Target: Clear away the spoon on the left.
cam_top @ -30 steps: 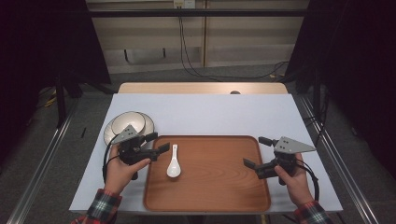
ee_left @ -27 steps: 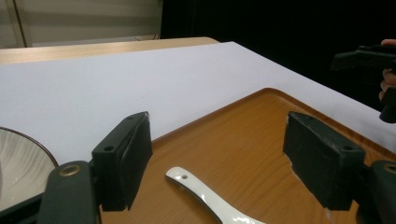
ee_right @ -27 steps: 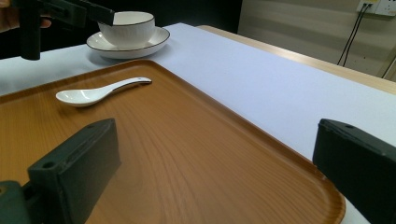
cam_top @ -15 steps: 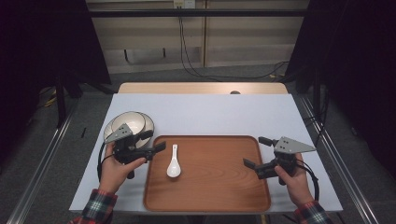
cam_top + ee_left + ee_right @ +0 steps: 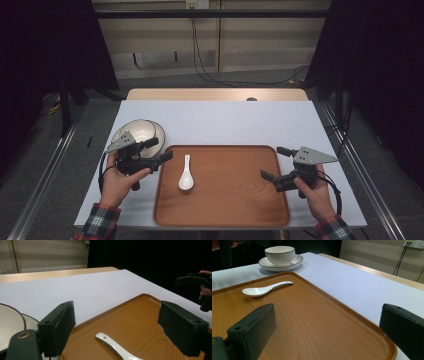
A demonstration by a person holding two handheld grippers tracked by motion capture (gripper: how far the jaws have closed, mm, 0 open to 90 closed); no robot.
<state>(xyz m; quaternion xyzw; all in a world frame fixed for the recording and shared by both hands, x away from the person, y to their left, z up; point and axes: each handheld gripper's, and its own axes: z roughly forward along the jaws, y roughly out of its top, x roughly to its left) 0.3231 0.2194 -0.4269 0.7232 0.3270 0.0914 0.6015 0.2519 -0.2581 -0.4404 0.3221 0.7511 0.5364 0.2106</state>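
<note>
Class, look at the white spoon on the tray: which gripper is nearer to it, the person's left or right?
Left. The left gripper hovers at the tray's left edge, just beside the spoon. The right gripper is across the tray, near its right edge.

Table: white top, wooden strip along far edge. Tray, brown wood, rounded corners, lies flat near front edge, roughly centred. Saucer, white with dark rim, lies on table just beyond tray's left far corner, close to it; whether touching, cannot tell. Far half of white top bare.
</note>
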